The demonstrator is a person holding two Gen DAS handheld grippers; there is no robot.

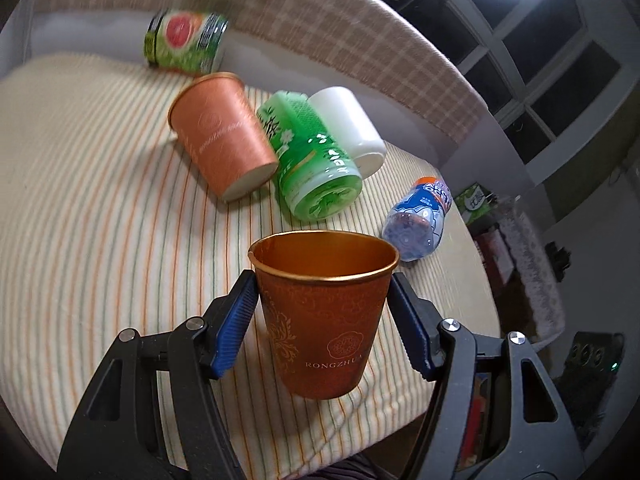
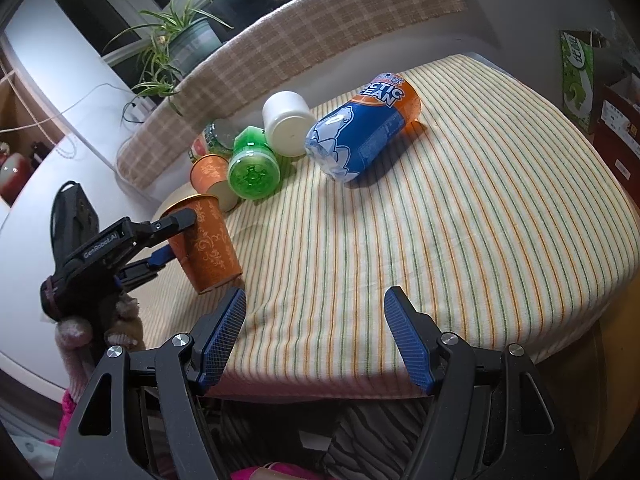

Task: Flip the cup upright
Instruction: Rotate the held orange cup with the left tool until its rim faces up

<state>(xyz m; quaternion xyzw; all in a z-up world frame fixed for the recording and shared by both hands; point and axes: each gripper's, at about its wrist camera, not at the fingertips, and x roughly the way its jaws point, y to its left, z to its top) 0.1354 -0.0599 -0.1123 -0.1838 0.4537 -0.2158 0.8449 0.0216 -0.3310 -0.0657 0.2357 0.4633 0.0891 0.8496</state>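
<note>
An orange paper cup [image 1: 324, 316] with a gold rim stands upright, mouth up, between the blue pads of my left gripper [image 1: 323, 320], which is shut on it near the table's front edge. In the right wrist view this cup [image 2: 208, 244] is at the left, held by the left gripper [image 2: 168, 240] and tilted slightly. A second orange cup [image 1: 222, 136] lies on its side further back; it also shows in the right wrist view [image 2: 212, 178]. My right gripper [image 2: 316, 336] is open and empty above the striped cloth's front edge.
On the striped tablecloth [image 2: 460, 216] lie a green bottle [image 1: 312, 156], a white container [image 1: 348, 128], a blue and orange bottle [image 2: 364, 128] and a grapefruit-label can [image 1: 184, 40]. A checked bench back [image 2: 304, 32] runs behind. A potted plant [image 2: 180, 44] stands far left.
</note>
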